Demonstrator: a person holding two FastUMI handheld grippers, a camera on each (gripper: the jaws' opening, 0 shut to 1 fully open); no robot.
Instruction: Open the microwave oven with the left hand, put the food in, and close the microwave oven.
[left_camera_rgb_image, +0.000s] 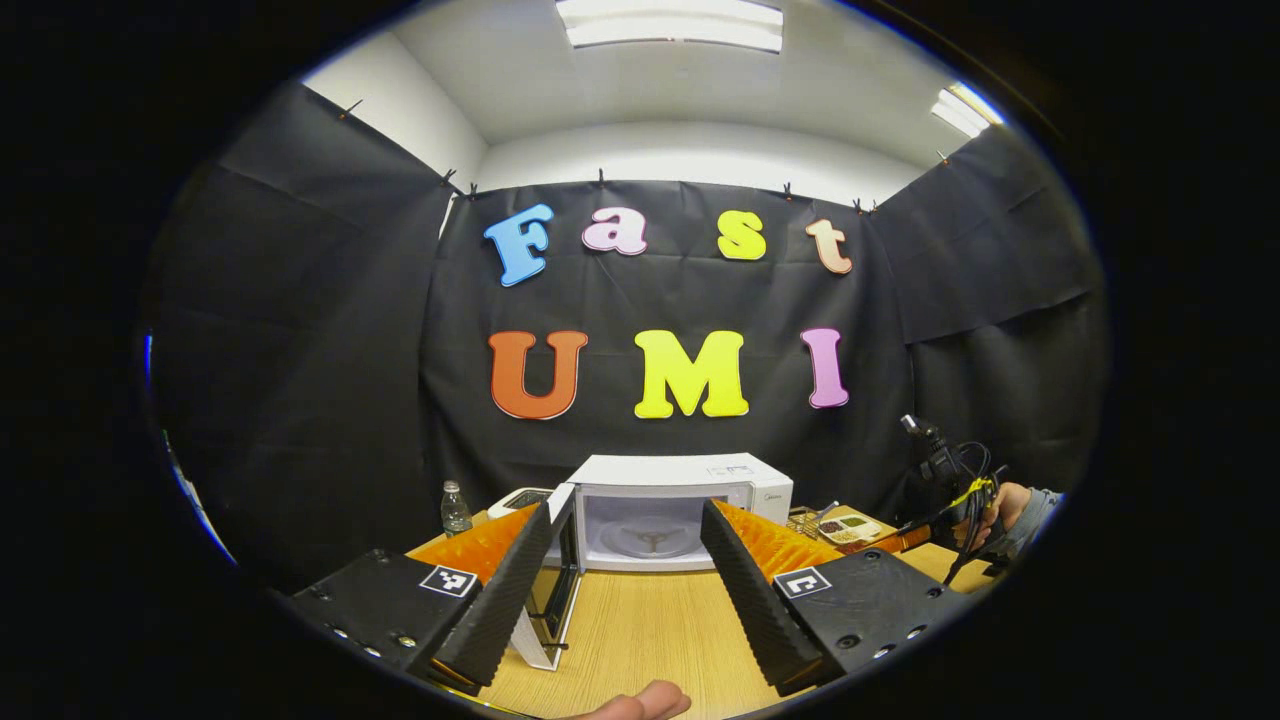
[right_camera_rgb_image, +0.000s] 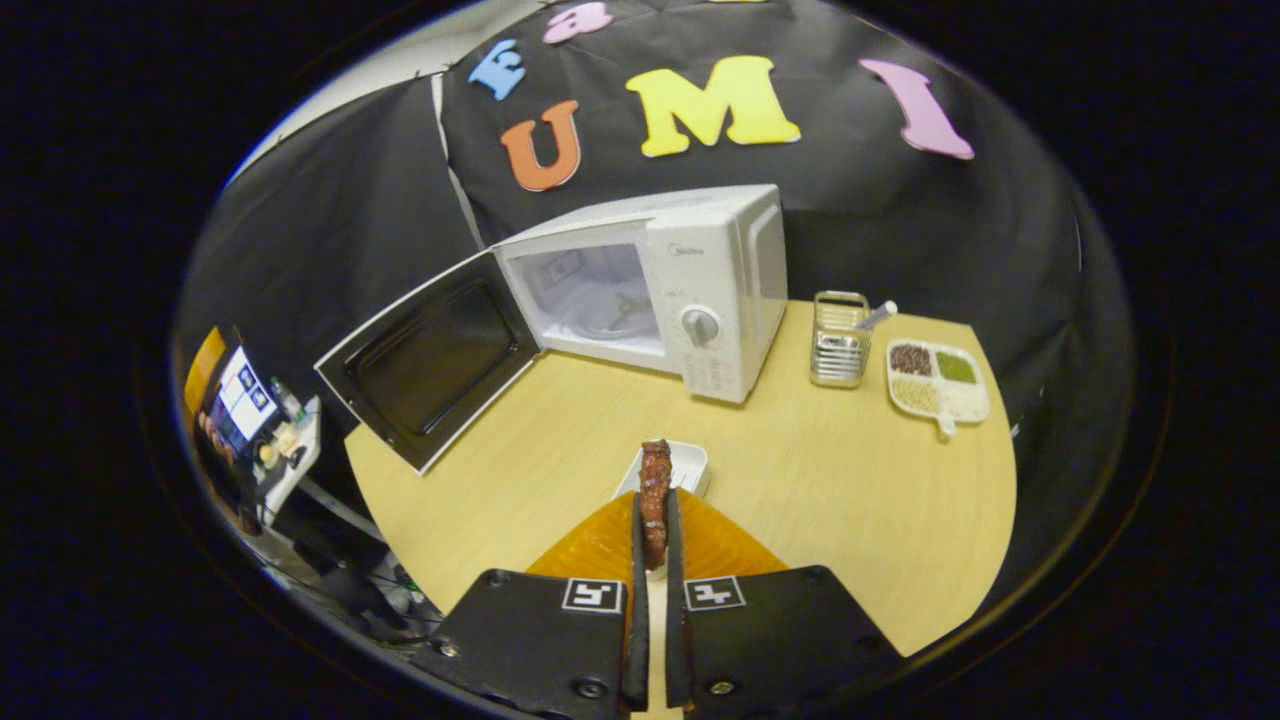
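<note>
The white microwave (right_camera_rgb_image: 700, 280) stands at the back of the wooden table with its door (right_camera_rgb_image: 430, 360) swung wide to the left and its cavity bare. In the right gripper view my right gripper (right_camera_rgb_image: 652, 500) is shut on a dark brown strip of food (right_camera_rgb_image: 655, 490), held upright above a small white dish (right_camera_rgb_image: 665, 470). In the left gripper view my left gripper (left_camera_rgb_image: 628, 520) is open, nothing between its fingers, facing the microwave (left_camera_rgb_image: 680, 500) and its open door (left_camera_rgb_image: 558, 580) from a short way off.
A metal utensil holder (right_camera_rgb_image: 838, 340) and a white divided plate of beans (right_camera_rgb_image: 935, 375) stand right of the microwave. A water bottle (left_camera_rgb_image: 455, 508) is at the back left. A hand holding the other gripper (left_camera_rgb_image: 960, 490) is at the right. A fingertip (left_camera_rgb_image: 640, 702) shows at the bottom.
</note>
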